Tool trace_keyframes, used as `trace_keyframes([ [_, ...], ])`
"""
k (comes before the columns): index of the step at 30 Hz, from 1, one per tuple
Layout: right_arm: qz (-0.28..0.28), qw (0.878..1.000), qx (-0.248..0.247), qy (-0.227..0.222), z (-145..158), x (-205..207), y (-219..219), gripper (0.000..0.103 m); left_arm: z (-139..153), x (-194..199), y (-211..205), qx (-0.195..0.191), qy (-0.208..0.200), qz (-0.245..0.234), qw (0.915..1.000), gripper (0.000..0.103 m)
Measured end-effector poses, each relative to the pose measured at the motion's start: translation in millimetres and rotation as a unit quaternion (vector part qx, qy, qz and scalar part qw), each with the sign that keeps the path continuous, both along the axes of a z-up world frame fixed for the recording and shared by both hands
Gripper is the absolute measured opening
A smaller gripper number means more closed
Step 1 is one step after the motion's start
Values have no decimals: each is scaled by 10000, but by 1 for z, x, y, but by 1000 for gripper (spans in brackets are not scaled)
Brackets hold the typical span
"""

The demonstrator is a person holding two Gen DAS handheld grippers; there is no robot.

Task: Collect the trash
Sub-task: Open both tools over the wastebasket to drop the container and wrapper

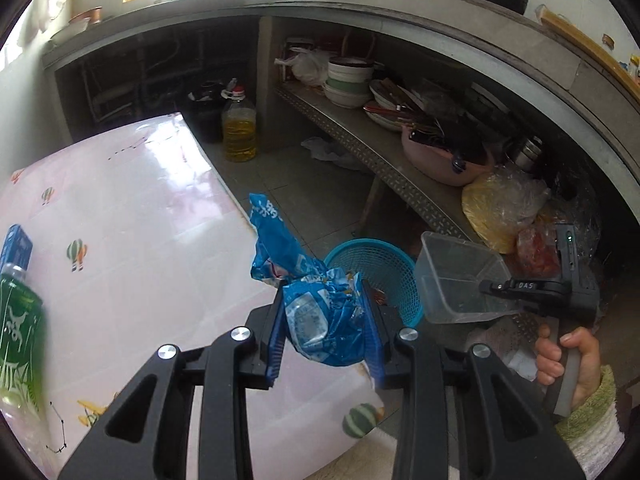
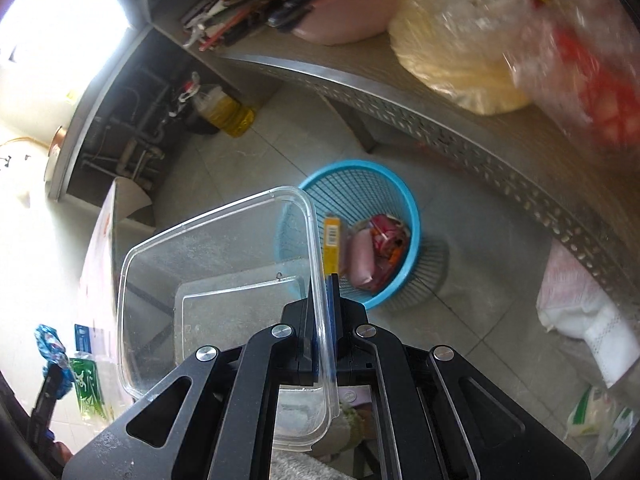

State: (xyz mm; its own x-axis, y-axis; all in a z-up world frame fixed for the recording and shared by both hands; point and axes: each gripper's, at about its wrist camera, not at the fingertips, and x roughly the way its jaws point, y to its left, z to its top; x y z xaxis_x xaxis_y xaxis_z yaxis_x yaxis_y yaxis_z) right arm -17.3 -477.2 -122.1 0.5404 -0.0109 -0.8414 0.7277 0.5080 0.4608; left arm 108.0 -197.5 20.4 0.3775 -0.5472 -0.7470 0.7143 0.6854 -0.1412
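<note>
A tiled kitchen floor (image 2: 248, 168) runs under a concrete counter, and on it stands one blue mesh basket (image 2: 408, 208), the landmark here. Beside the basket, toward the camera in the left wrist view, is one table with a pink patterned cloth (image 1: 132, 216). Behind the basket runs one perforated metal shelf (image 2: 440, 120).

Two grippers are at work. The left gripper (image 1: 324, 320) is clamped on one crumpled blue wrapper (image 1: 316, 312), held above the table's edge just short of the basket. The right gripper (image 2: 324, 300) has its jaws pinched tight on the wall of one clear plastic container (image 2: 216, 276), which hangs over the floor just beside the basket, its open mouth toward the camera.

Only the right wrist view looks into the basket: one yellow box (image 2: 333, 240) and a pink packet (image 2: 362, 260) lie there among other wrappers I cannot count. Only the left wrist view shows the hand (image 1: 568, 356) gripping the right tool's handle, three stacked bowls (image 1: 348, 80) far up the shelf from the basket, and the whole cloth. One green bottle (image 1: 20, 332) and one oil jug (image 1: 239, 128) appear in both.
</note>
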Motion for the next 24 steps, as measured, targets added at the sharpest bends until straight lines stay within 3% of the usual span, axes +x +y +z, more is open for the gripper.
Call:
trace_keyframes([
  [8,78,9967,-225,779,-47,14,-10,2,-17,-4,-64,98,349,-488,9982,32],
  [18,828,9800,-911,1563,-109,90,-28,3,-44,16,-110,390,742,-563,9949,32],
  [21,1161,9716,-1056,1771,-131,108,-33,18,-52,23,-124,497,827,-572,9937,32],
  [23,1249,9644,-1352,1899,-140,115,-35,47,-57,26,-134,567,857,-589,9930,32],
  [24,1230,9619,-1513,1918,-140,115,-35,48,-60,28,-139,598,881,-596,9925,32],
])
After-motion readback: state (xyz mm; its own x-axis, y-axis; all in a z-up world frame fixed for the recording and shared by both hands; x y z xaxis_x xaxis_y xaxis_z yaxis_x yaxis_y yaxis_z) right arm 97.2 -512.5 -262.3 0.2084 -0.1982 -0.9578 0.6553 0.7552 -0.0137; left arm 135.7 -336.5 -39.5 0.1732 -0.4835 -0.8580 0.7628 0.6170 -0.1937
